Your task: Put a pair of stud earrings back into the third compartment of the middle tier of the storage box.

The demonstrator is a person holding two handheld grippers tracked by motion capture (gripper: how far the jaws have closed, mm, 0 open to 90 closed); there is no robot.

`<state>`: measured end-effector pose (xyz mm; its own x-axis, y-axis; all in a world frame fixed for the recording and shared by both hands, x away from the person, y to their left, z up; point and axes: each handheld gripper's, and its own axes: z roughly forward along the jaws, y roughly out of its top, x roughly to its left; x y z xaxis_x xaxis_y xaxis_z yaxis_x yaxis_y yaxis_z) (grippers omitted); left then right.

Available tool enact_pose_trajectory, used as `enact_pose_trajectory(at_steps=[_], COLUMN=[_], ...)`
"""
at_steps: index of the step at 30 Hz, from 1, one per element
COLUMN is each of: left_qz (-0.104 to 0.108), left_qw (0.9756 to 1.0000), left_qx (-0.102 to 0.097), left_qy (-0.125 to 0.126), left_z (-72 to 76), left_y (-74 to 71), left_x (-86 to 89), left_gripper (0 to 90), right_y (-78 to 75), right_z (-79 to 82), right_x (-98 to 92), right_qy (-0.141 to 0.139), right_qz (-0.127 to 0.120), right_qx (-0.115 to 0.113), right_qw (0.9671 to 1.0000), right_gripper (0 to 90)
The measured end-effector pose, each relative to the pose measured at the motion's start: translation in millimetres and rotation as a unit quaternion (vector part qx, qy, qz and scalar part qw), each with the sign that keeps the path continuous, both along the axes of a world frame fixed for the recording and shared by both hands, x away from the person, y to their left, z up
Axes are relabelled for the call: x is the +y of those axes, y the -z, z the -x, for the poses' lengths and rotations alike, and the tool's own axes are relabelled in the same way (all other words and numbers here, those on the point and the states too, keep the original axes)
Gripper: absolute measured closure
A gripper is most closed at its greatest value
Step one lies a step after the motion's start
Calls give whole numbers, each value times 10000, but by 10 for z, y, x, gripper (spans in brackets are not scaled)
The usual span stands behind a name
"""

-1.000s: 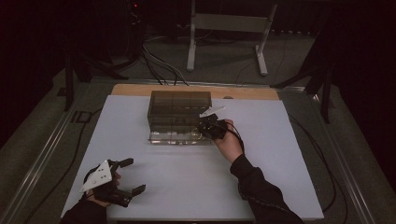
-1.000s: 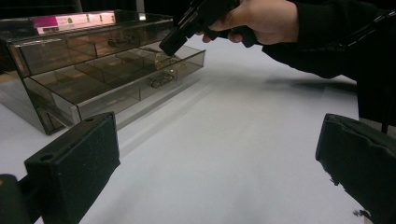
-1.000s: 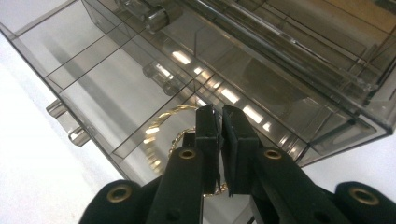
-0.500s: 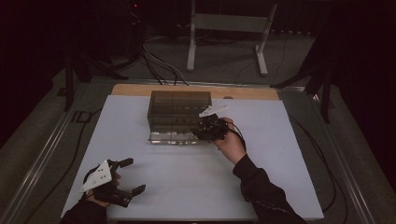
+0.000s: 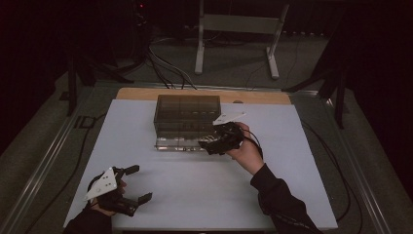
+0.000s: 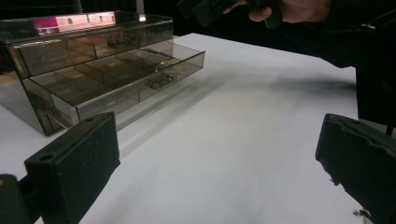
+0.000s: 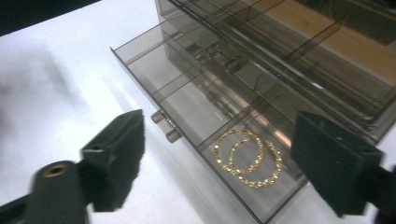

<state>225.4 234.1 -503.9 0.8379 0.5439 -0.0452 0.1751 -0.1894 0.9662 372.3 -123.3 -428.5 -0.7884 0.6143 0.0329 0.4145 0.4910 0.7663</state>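
Gold hoop earrings (image 7: 249, 157) lie loose in the open drawer (image 7: 187, 108); the right gripper (image 7: 219, 163), fingers just spread wide and empty, should lift straight clear.

You wear dark long sleeves (image 5: 281, 204). Your left tool (image 5: 134, 184) is black, with blocky jaws and a pale three-cornered plate (image 5: 102, 183) dotted with small holes; your right tool (image 5: 214, 143) is black too, trailing a thin dark cable (image 5: 256, 144).
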Motion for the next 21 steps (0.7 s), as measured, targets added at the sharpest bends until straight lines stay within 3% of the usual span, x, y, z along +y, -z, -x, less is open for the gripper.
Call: enact_pose_trajectory(at_steps=[4,9,15,21], left_qz=[-9,-26,-23,-23], left_qw=[10000,10000,10000,10000], left_qx=[-3,2,0,5], left_qy=[12,8,7,11], left_z=[3,-1,-1,-4], left_y=[-2,4,4,4], left_x=[-4,-4,-9,-12], left_gripper=[5,5,5,5], right_y=[-13,-25,-8,51], right_z=[20,48,108,186], right_x=[-85,-217,-382,-567], right_qy=[26,42,153,330], right_qz=[-55,-86,-36,-207], right_qx=[-68,-135,-276,-399], right_qw=[10000,9999,9995,9984], right_gripper=[37,0,0,0])
